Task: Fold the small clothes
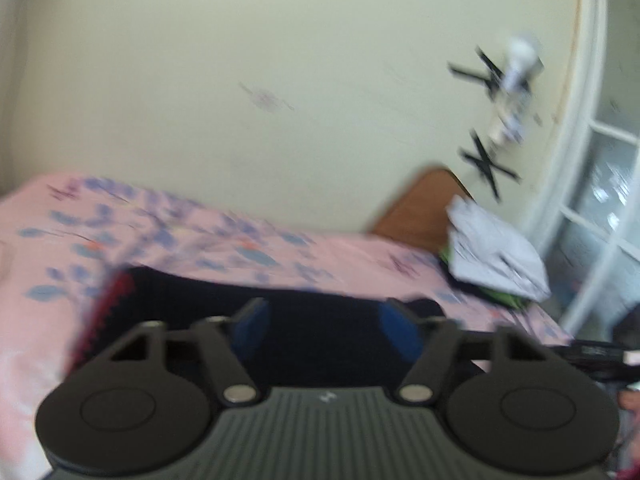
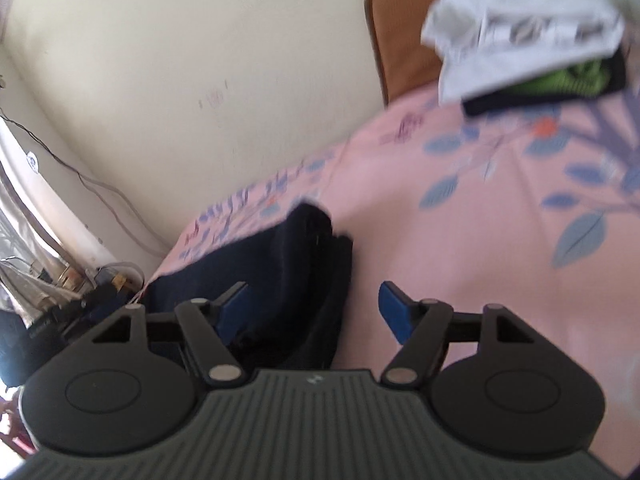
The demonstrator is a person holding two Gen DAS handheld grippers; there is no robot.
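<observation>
A dark navy garment [image 1: 240,300] with a red patterned edge lies on the pink floral bed sheet [image 1: 52,240]. My left gripper [image 1: 324,316] is open, its blue pads spread just above the garment. In the right wrist view the same navy garment [image 2: 280,272] lies folded in a thick bundle. My right gripper [image 2: 312,308] is open, with its left pad over the garment's right edge and its right pad over the bare sheet [image 2: 480,240]. Both views are blurred.
A stack of clothes, white patterned on top [image 1: 496,252] [image 2: 520,28] over green and dark pieces, sits near the brown headboard [image 1: 420,208] [image 2: 400,40]. A pale wall runs behind the bed. A white window frame [image 1: 592,200] stands at the right. Cables and clutter [image 2: 60,288] lie beyond the bed's left edge.
</observation>
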